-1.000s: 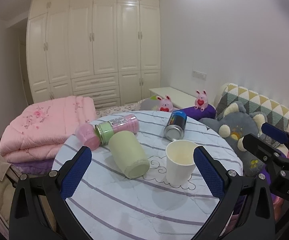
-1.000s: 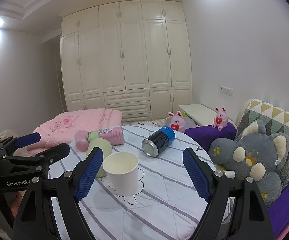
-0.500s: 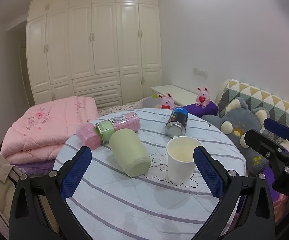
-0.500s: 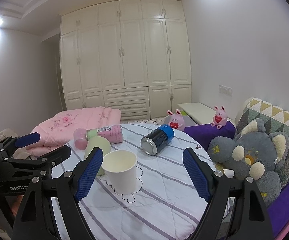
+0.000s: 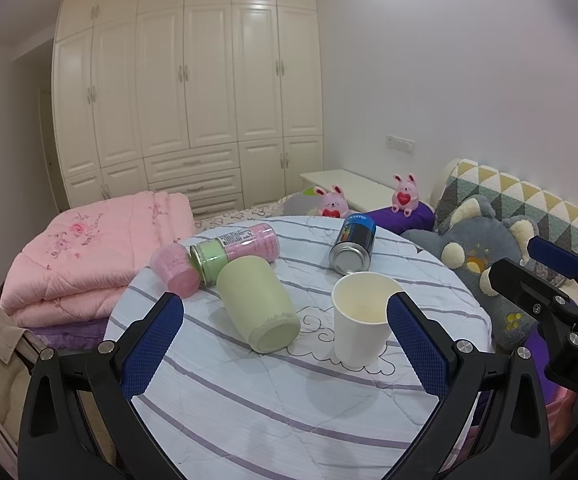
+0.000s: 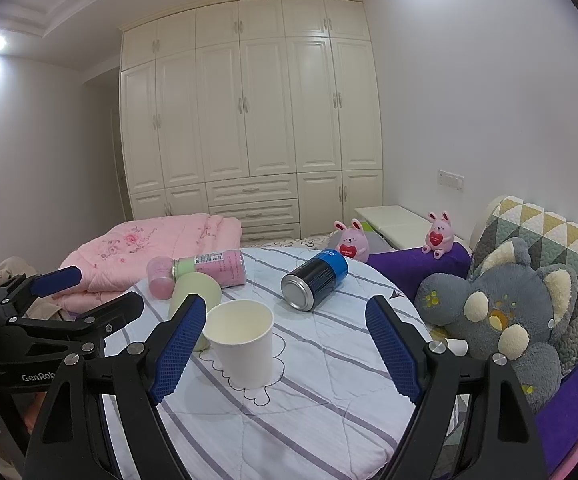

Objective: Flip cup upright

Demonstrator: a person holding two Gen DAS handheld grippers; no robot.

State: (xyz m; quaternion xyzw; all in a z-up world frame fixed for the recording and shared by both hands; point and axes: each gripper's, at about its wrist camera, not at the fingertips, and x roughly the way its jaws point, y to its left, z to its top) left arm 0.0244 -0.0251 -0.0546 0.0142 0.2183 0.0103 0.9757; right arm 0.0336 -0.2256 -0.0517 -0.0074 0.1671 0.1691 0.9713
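Both grippers have risen slightly, left gripper (image 5: 285, 334) and right gripper (image 6: 285, 348) with fingers spread and empty above the striped surface (image 5: 273, 408), where the white paper cup (image 5: 363, 314) stands upright beside the toppled green cup (image 5: 257, 300).

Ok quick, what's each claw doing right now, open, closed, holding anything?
Left claw: open, holding nothing, above the table.
Right claw: open, holding nothing; the white paper cup stands upright by its left finger.

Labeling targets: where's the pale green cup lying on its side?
The pale green cup lies left of centre on the round table, between the pink bottle and the upright white paper cup.
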